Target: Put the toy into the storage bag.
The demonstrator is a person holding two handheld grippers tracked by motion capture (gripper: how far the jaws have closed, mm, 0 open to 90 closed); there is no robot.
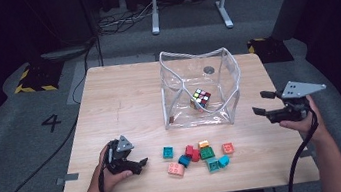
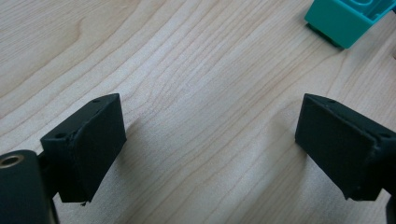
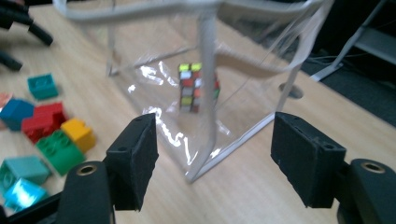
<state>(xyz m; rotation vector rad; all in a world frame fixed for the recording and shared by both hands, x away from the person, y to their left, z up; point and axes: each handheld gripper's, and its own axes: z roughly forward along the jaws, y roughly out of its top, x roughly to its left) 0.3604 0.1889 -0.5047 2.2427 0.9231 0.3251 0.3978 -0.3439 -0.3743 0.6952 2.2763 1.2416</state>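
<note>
A clear plastic pouch (image 1: pixel 175 75) with white trim stands open at the table's middle. Inside it sits a colour-puzzle cube (image 1: pixel 201 98). Several toy bricks lie in front of the pouch, among them a teal brick (image 1: pixel 168 152), a red one (image 1: pixel 191 152) and a green one (image 1: pixel 207 152). My left gripper (image 1: pixel 140 165) rests low at the front left, open over bare wood (image 2: pixel 210 149), with a teal brick (image 2: pixel 345 18) beyond its jaws. My right gripper (image 1: pixel 262 103) hovers open just right of the pouch. It faces the pouch's corner seam (image 3: pixel 208 93), and the cube (image 3: pixel 191 86) shows through the plastic.
The wooden table (image 1: pixel 118 98) has a round cable hole (image 1: pixel 209 70) behind the pouch. Its right edge lies under my right hand. A white desk frame (image 1: pixel 190 2) stands on the floor beyond. Cables trail from both grippers off the front edge.
</note>
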